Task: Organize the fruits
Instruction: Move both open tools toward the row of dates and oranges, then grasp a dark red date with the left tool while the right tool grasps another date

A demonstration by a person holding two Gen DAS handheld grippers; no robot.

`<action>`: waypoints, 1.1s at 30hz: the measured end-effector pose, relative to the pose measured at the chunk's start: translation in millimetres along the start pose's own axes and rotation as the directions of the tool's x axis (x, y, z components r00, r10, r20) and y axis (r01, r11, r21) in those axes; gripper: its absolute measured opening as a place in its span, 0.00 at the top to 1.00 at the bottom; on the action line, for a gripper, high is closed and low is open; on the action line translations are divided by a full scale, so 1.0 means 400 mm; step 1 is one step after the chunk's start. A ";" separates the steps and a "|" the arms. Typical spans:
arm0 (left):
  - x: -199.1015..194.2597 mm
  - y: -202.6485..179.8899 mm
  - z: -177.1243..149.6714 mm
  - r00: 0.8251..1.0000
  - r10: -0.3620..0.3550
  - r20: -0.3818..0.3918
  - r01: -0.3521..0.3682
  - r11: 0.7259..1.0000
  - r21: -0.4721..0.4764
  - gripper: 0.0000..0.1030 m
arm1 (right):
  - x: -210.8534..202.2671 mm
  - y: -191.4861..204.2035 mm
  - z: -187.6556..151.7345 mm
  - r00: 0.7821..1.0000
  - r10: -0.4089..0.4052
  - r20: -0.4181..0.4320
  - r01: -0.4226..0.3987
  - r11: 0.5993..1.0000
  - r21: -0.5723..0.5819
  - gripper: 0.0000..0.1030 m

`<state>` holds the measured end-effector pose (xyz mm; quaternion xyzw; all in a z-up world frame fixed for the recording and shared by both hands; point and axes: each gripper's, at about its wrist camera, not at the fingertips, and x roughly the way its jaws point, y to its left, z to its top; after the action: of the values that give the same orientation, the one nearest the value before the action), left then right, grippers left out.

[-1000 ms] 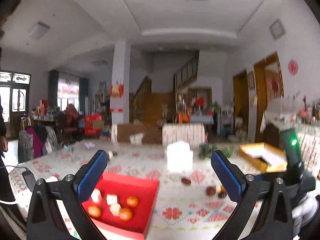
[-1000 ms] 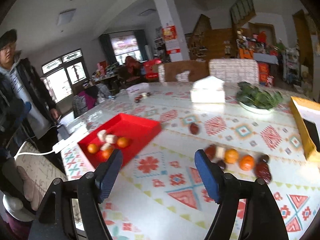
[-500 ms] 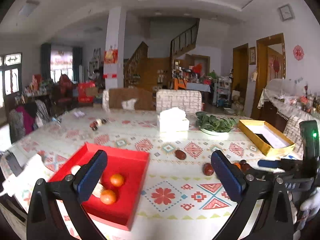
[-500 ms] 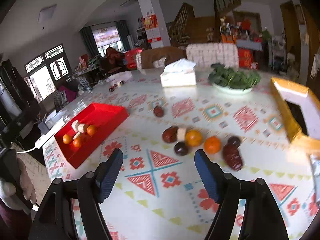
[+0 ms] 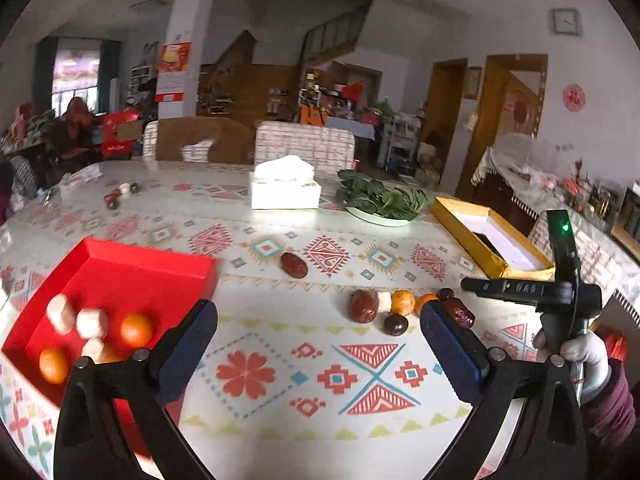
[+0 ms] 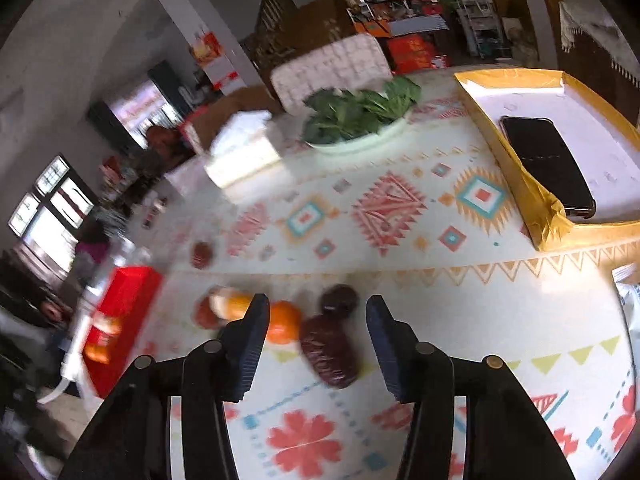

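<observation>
A red tray point(image 5: 120, 276) at the left holds oranges point(image 5: 136, 330) and pale fruit pieces point(image 5: 92, 322). A cluster of loose fruit lies on the patterned tablecloth: red dates point(image 5: 363, 306), an orange point(image 5: 402, 302), dark round fruits point(image 5: 396, 324). A single date point(image 5: 294, 265) lies farther back. My left gripper point(image 5: 318, 346) is open and empty above the table. My right gripper point(image 6: 316, 340) is open, low over the cluster, with a large dark red date point(image 6: 330, 350) between its fingers and an orange point(image 6: 282, 322) beside the left finger. The red tray point(image 6: 120, 312) shows blurred at the left.
A yellow box point(image 6: 536, 200) with a phone point(image 6: 548, 164) in it sits at the right. A plate of greens point(image 5: 380, 202) and a tissue box point(image 5: 285, 188) stand behind. Small items point(image 5: 120, 194) lie at the far left. Chairs stand behind the table.
Both grippers have tilted down and moved closer to the table. The right gripper has dropped low over the fruit cluster, its fingers now on either side of the large date.
</observation>
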<state>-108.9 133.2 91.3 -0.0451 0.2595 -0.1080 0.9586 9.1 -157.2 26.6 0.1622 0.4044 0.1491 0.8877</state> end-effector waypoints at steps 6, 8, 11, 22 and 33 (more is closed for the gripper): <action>0.140 -0.023 0.022 0.993 -0.077 -0.092 0.075 0.997 -0.021 0.11 | 0.039 0.010 -0.025 0.998 -0.030 -0.063 0.025 0.997 -0.071 0.47; 0.191 -0.031 0.028 0.988 -0.082 -0.128 0.080 0.997 -0.023 0.21 | 0.049 0.020 -0.034 0.996 -0.043 -0.074 0.036 0.994 -0.100 0.47; 0.283 -0.029 0.027 0.970 -0.123 -0.208 0.113 0.992 -0.060 0.47 | 0.066 0.028 -0.047 0.994 -0.064 -0.089 0.053 0.991 -0.123 0.52; 0.397 -0.024 0.000 0.927 -0.236 -0.291 0.196 0.968 -0.159 0.57 | 0.071 0.034 -0.056 0.993 -0.084 -0.087 0.071 0.987 -0.143 0.62; 0.442 -0.081 -0.018 0.922 -0.101 -0.374 0.106 0.994 -0.007 0.72 | 0.073 0.044 -0.058 0.992 -0.092 -0.085 0.078 0.986 -0.150 0.62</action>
<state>30.3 60.6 3.7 -0.0310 0.4336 -0.1668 0.8850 7.4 -125.9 0.0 0.0724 0.4391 0.1475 0.8833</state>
